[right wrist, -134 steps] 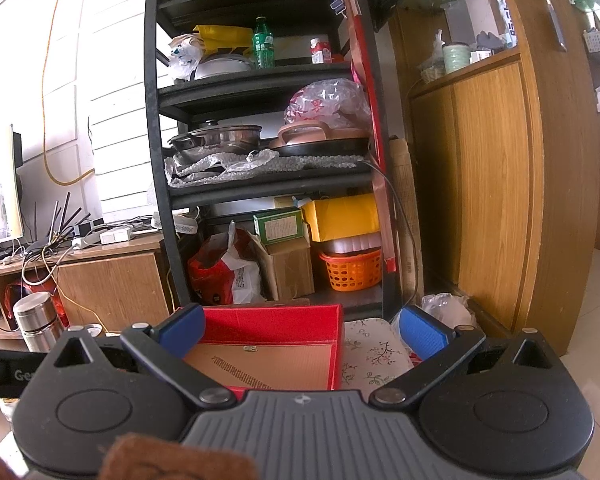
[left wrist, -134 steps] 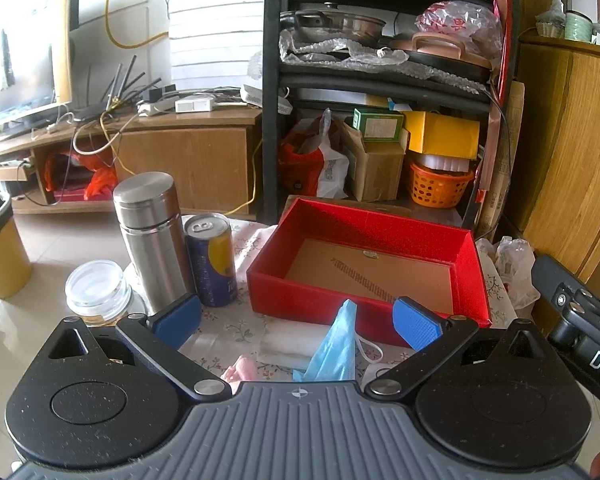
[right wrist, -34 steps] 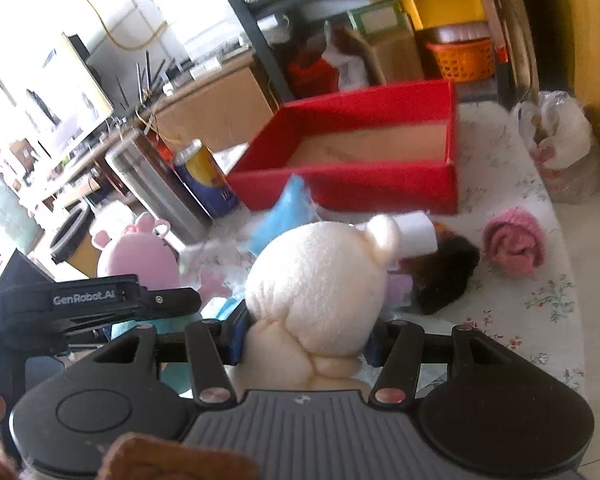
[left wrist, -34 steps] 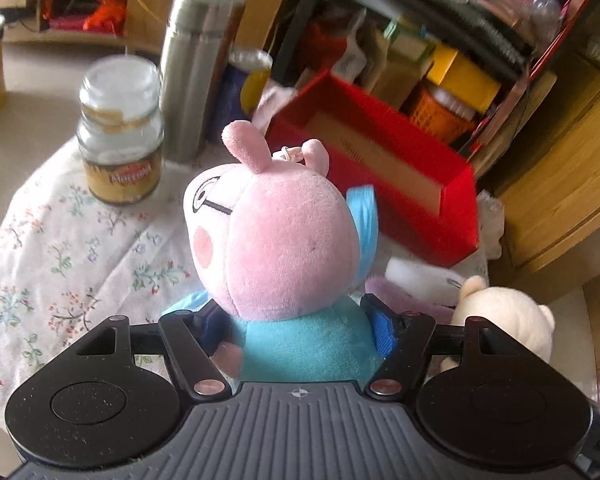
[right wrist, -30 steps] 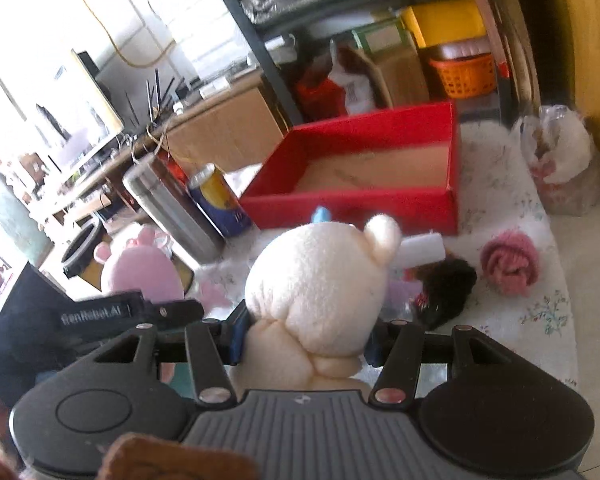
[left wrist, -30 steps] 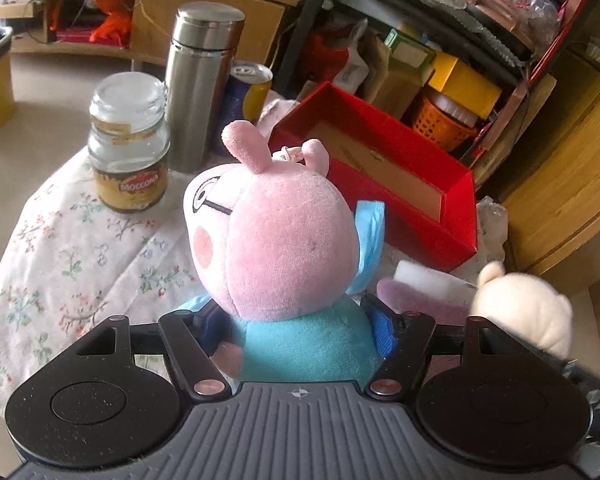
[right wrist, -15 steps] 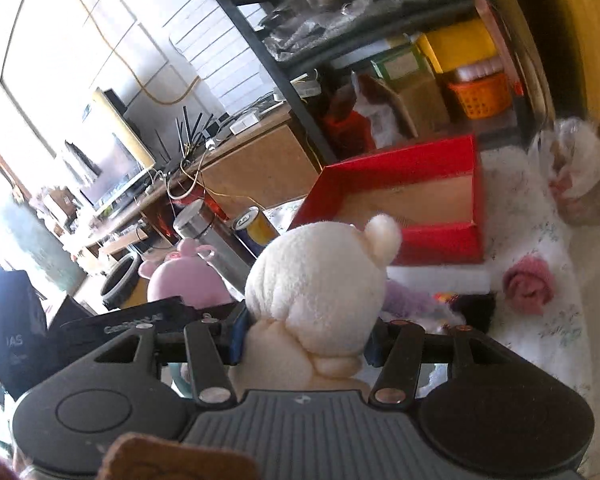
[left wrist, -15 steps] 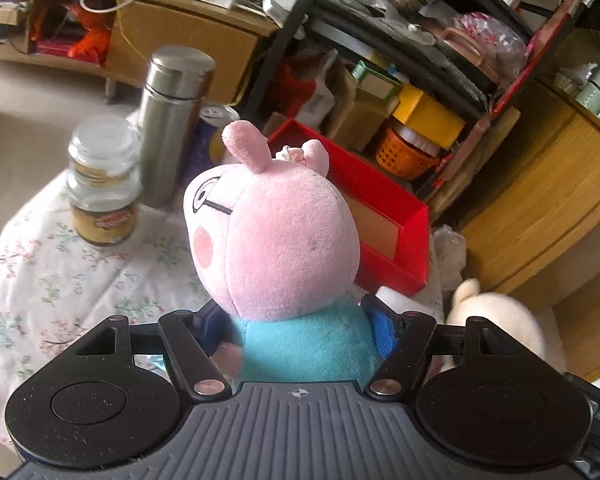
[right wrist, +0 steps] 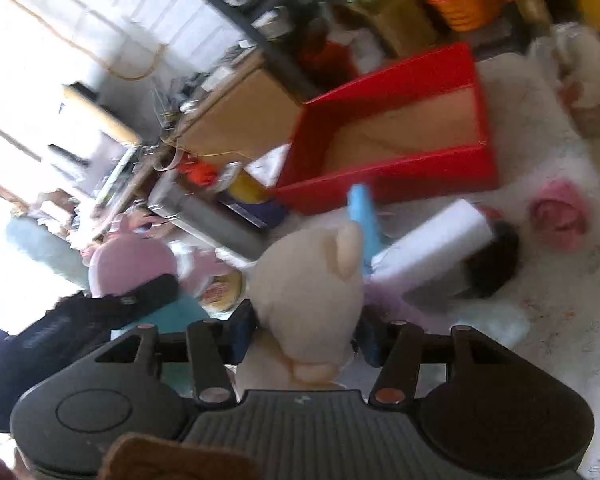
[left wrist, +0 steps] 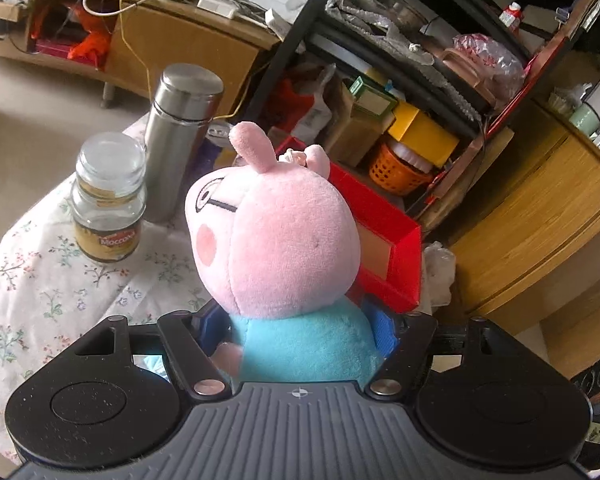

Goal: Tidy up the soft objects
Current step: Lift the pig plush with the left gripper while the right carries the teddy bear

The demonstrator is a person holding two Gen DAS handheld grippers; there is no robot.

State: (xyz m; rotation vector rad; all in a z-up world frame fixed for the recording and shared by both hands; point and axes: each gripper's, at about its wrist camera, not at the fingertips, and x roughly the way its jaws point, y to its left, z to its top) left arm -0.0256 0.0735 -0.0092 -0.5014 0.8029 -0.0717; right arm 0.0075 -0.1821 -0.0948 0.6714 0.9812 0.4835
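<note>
Pig toy, pink head and blue body, sits squeezed at the waist in the left gripper, held above the table. Right gripper pinches a cream plush likewise, red box ahead. Both toys look light and squashy (grab the body, not the ears). Coffee jar label reads "Moccona".
</note>
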